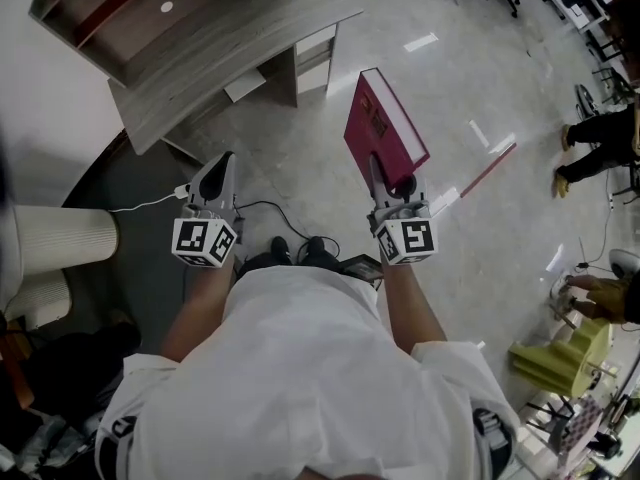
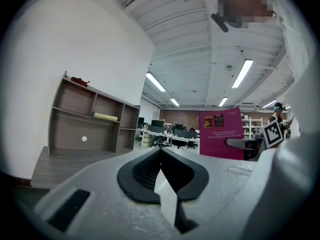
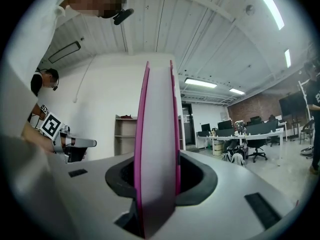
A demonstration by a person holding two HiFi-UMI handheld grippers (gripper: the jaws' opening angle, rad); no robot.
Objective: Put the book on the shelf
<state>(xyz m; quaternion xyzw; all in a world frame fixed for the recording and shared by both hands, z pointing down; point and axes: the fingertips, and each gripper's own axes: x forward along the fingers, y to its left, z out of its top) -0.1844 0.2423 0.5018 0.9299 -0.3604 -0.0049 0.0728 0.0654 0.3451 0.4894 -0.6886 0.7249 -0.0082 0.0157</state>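
- Shelf (image 1: pixel 130 18) at far left on a desk (image 1: pixel 230 48), partly cut off by the frame edge
- left gripper (image 1: pixel 222 166), jaws pressed together
- right gripper (image 1: pixel 390 180) clamps the magenta book (image 1: pixel 383 118) upright, lower edge hidden between its jaws, well apart from the shelf

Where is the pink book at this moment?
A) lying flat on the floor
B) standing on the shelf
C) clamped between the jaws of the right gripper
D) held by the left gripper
C: the book stands edge-on between the jaws of the right gripper, which press on both its covers and hold it up above the floor.
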